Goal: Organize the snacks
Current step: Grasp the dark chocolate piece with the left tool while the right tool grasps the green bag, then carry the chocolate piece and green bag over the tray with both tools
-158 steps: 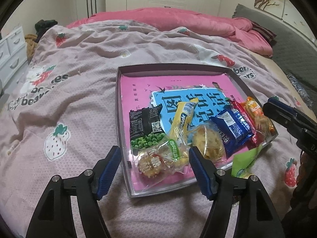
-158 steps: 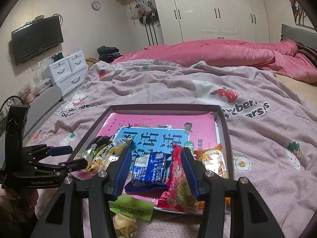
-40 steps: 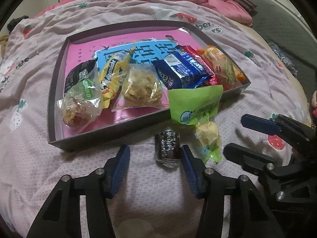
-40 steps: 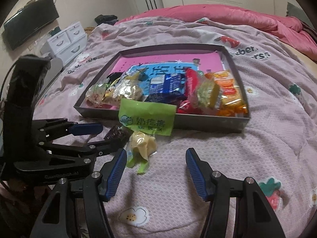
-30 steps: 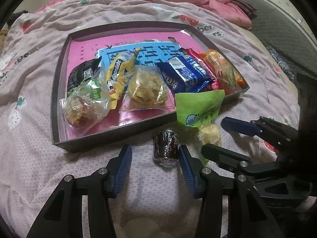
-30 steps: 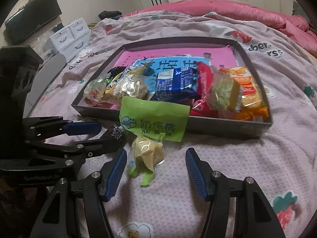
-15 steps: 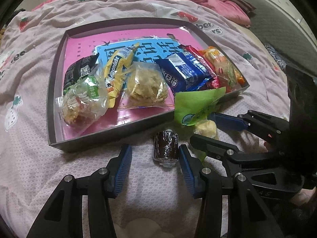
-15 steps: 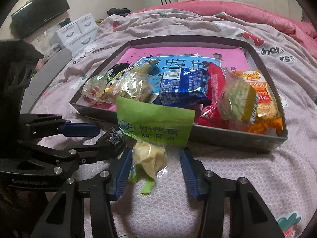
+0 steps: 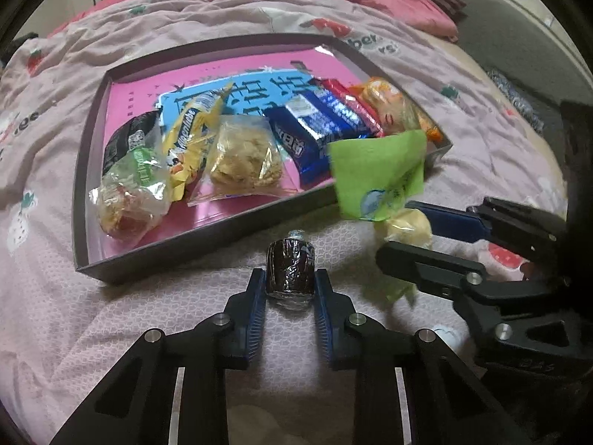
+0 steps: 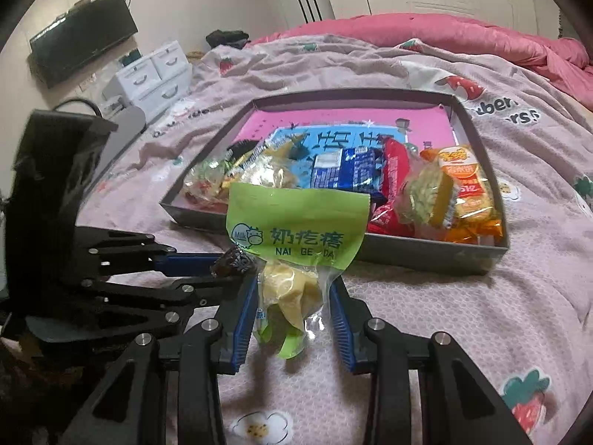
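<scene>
Left wrist view: two grippers and one tray. The left gripper [image 9: 290, 283], at lower center, has its blue-padded jaws closed against the sides of one small dark brown wrapped snack [image 9: 290, 270], a stubby roll in glossy film just in front of the tray's near wall. The shallow grey tray [image 9: 155, 256] with a pink and blue printed floor fills the upper middle of the frame and rests on a pale pink strawberry-print bedspread [image 9: 55, 315]. Seven packets lie inside: a black one, a clear one with green label, a yellow one, a clear bag of a pale biscuit, a blue one [image 9: 315, 129], a red one and an orange one. At right, the right gripper [image 9: 407, 228] pinches a green-topped bag [image 9: 378, 170] whose top overlaps the tray's near right corner.

Right wrist view: the right gripper [image 10: 292, 296], at lower center, is closed on the clear lower half of the green-topped bag [image 10: 296, 230], holding pale yellow lumps. The green header hides part of the tray's [image 10: 426, 256] front wall. At left center, the left gripper [image 10: 222, 267] grips the dark snack [image 10: 235, 261], just beside the bag. One white drawer unit [image 10: 155, 74] and one dark screen [image 10: 81, 37] stand at upper left.
</scene>
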`<state>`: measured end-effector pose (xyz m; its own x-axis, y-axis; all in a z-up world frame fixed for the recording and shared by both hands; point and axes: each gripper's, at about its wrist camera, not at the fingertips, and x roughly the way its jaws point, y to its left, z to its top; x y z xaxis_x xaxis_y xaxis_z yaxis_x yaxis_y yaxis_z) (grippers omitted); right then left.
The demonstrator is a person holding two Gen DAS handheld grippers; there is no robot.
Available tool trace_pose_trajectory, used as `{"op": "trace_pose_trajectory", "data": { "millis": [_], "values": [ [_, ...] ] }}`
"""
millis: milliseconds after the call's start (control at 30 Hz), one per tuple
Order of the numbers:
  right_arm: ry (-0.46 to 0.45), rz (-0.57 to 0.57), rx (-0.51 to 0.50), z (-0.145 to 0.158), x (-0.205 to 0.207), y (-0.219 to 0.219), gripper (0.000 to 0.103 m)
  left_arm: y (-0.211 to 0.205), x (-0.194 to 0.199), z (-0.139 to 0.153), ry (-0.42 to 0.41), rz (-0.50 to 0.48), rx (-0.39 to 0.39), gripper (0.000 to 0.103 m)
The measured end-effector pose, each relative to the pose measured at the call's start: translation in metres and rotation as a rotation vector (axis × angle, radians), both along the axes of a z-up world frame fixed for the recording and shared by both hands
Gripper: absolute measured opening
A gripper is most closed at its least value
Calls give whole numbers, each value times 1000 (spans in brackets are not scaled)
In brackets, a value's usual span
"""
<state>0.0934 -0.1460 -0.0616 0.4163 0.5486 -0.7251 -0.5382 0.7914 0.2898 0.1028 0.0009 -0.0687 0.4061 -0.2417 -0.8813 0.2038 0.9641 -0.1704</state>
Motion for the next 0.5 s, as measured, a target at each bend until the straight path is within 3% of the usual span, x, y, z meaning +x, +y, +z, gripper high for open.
{"op": "trace_pose_trajectory", "data": {
  "millis": [333,500],
  "values": [
    [-101,-62,100,37,1,-19,38,19,-6,50,-125,56,-82,26],
    [-131,-88,90,43,18,-18,38,30,11,54,-152,115,-47,27]
  ]
}}
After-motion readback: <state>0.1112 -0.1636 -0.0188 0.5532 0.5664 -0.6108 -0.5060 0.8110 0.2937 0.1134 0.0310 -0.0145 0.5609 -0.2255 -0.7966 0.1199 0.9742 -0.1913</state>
